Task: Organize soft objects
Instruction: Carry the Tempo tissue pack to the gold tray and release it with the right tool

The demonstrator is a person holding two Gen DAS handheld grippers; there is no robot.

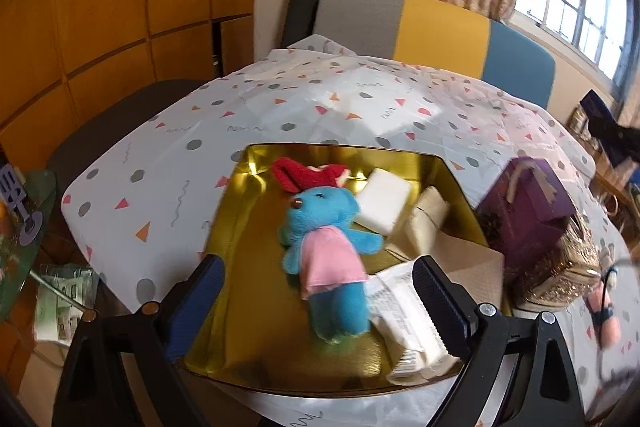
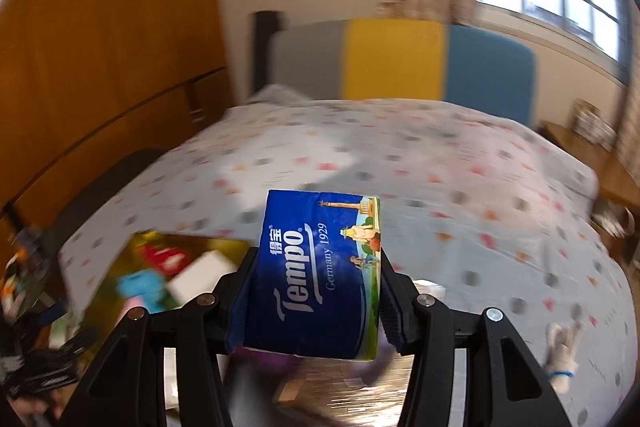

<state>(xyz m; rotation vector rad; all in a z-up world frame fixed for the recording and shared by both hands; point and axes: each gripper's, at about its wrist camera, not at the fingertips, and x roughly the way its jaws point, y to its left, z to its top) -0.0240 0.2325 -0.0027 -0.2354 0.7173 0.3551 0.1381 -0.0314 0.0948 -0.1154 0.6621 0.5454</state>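
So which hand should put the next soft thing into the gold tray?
Right. The right hand-held gripper is already shut on the blue tissue pack above the table, so it probably only needs carrying to the gold tray. The left hand-held gripper is open and empty.

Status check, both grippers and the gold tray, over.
Right gripper shut on tissue pack, aloft. Left gripper open, empty, over gold tray. Blue plush fills tray's middle.
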